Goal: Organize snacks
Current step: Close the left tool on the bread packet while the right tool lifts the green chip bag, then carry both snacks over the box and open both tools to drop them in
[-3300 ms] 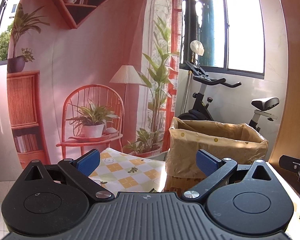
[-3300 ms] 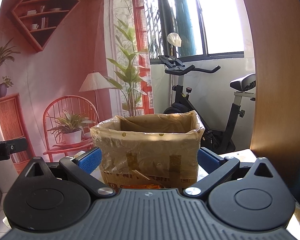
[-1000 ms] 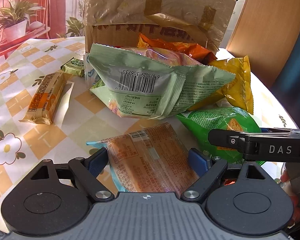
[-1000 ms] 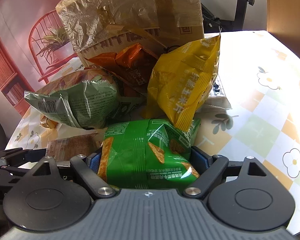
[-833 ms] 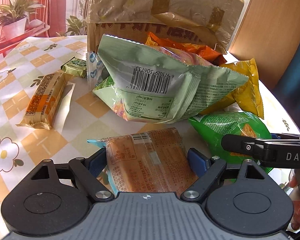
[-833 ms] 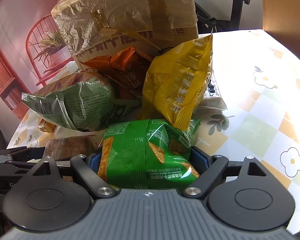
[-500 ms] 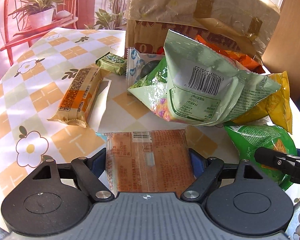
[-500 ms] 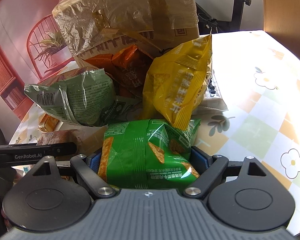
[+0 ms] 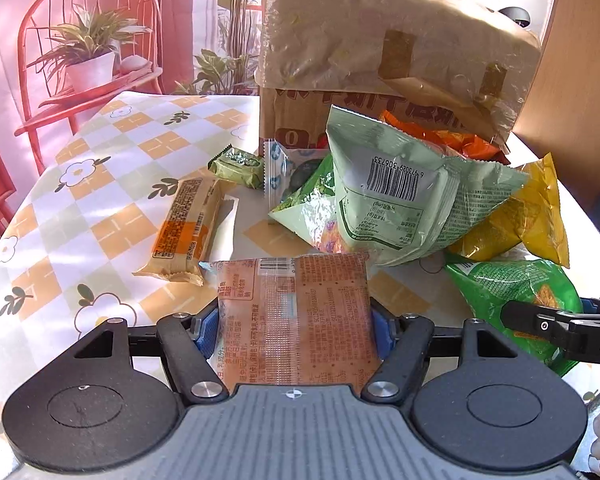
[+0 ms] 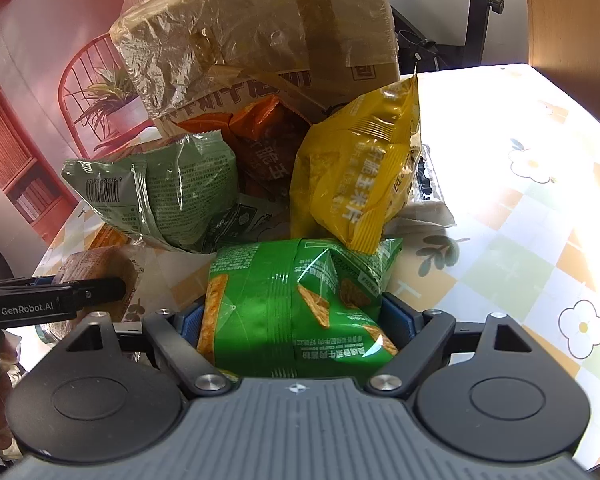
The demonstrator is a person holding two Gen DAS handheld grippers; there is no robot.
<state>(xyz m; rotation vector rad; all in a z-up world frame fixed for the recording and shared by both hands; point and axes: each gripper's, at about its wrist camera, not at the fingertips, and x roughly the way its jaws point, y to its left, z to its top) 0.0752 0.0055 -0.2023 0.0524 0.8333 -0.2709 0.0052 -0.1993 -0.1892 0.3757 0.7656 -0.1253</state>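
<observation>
snack bags (image 10: 352, 176) before box (image 10: 260, 36)

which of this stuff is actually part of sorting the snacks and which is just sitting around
Part of the job:
- flat orange packet, left gripper closing on it
- green chip bag between the right gripper's fingers
- yellow chip bag
- pale green bag
- orange bag
- biscuit bar
- lined cardboard box

Just there:
- checked tablecloth
- exercise bike

Near end of the orange packet (image 9: 296, 320) and of the green bag (image 10: 296, 312), behind the gripper bodies.
</observation>
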